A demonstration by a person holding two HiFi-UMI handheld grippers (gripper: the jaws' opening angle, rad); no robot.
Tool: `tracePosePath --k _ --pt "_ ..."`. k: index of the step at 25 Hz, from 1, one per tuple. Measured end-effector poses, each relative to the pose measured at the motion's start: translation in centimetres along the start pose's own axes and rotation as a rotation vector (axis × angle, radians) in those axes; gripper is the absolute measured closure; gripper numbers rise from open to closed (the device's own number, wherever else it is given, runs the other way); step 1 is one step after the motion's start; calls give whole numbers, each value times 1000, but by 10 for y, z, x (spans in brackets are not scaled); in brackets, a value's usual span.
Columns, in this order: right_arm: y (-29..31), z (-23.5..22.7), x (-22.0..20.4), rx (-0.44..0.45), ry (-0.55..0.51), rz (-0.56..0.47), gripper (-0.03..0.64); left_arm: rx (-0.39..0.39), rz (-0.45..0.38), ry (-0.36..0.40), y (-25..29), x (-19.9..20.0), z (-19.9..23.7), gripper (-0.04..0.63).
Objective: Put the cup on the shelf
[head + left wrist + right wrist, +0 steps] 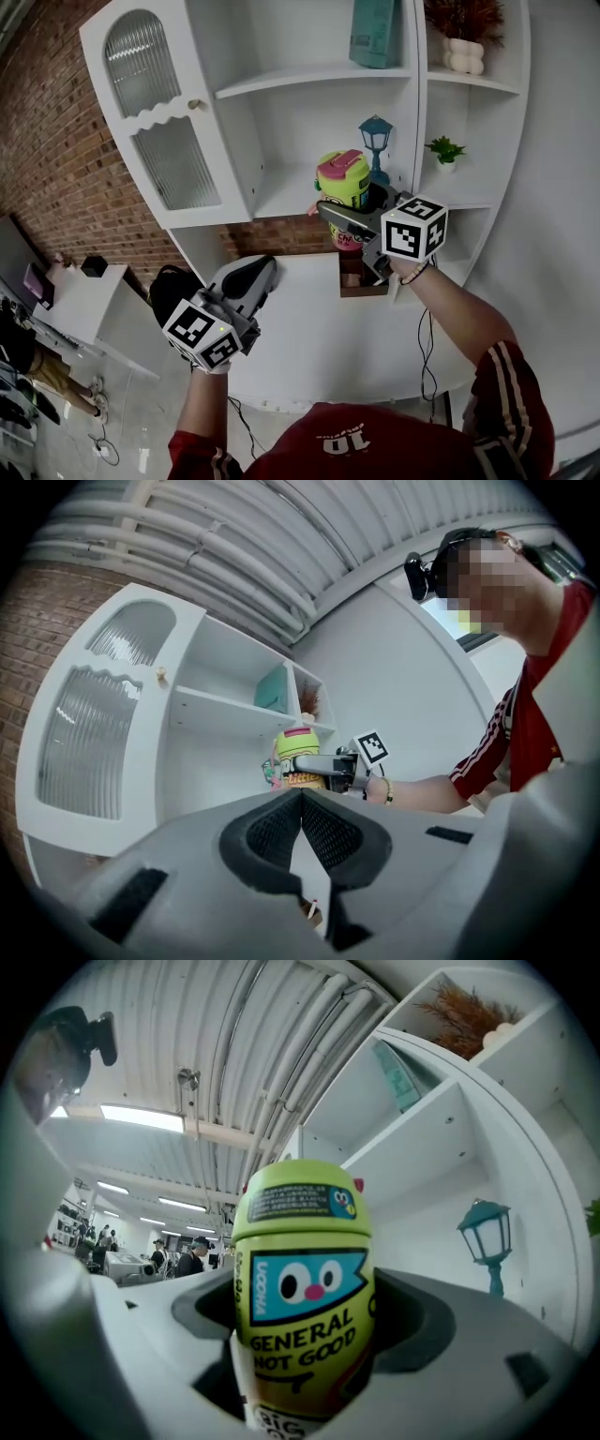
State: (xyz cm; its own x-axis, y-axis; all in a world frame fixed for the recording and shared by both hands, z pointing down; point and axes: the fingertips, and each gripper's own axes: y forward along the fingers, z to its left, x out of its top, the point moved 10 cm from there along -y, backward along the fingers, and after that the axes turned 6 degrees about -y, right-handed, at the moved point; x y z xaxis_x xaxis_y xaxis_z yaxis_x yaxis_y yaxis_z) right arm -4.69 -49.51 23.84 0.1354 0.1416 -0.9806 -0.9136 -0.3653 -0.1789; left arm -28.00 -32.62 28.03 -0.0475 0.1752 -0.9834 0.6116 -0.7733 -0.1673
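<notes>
The cup (343, 180) is lime green with a pink lid and a cartoon face label. It hangs in the air in front of the white shelf unit's (272, 187) middle compartment. My right gripper (339, 217) is shut on the cup; in the right gripper view the cup (305, 1297) fills the space between the jaws. My left gripper (251, 277) hangs lower left, away from the shelf, its jaws shut on nothing. From the left gripper view, past the closed left gripper (302, 817), the cup (296, 758) shows in the distance.
A teal lantern (376, 141) stands on the middle shelf just right of the cup. A small potted plant (445, 152) sits in the right compartment, a teal box (373, 33) and a dried-plant vase (464, 37) higher up. The glass cabinet door (155, 117) is swung open at left.
</notes>
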Motion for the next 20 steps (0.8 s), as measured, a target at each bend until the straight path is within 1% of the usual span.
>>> tracePosePath --k 4,8,11,15,20 --pt "14 -22 -5 -47 44 -24 210 -20 20 11 13 -4 1 595" --pt "30 -46 -6 -84 77 -48 210 -30 19 8 21 -7 7 595" --pt "44 -59 -3 -91 51 -60 210 -27 21 25 25 -10 13 595" --pt "63 -70 -4 -87 2 -55 210 -13 26 11 28 -14 22 595" --pt "89 -83 -14 -77 4 -58 210 -1 21 2 31 -18 38 595"
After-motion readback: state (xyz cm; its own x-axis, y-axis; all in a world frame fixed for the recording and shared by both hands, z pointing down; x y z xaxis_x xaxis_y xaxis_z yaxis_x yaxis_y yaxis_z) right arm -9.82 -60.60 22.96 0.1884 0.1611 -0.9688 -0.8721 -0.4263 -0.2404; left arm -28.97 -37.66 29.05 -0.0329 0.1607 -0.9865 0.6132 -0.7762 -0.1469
